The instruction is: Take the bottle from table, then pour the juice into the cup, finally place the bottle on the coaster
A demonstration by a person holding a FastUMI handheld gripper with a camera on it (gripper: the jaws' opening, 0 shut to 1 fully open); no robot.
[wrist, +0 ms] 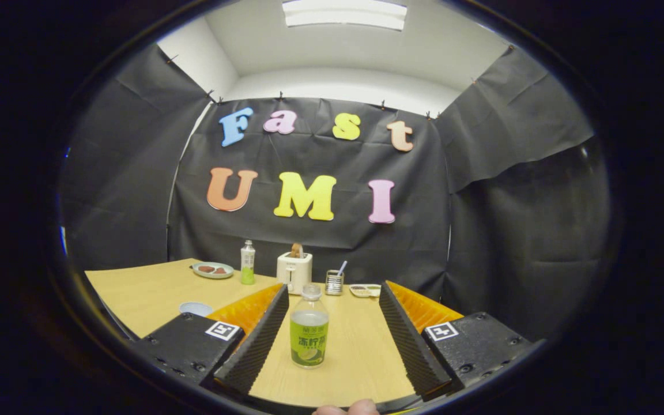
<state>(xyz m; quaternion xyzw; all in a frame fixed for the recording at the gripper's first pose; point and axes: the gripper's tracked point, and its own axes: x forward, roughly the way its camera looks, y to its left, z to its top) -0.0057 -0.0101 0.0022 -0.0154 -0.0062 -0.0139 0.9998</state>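
Right now the handheld two-finger gripper (332,323) with black ribbed pads is hanging low over the pale wooden table (153,288), its fingers spread wide and pressing on nothing. Standing upright between them, touching neither pad, is the clear plastic bottle with the green label and a white cap (309,327); it is sitting nearer the left finger. Just outside the left finger a small pale blue round piece (196,308) is lying flat on the wood; I cannot tell whether it is the cup or the coaster. Beyond the fingers, toward the black cloth wall, a taller slim bottle (248,262), a white toaster (294,271), a grey plate (212,270) and a small metal holder (335,282) are standing in a loose row.
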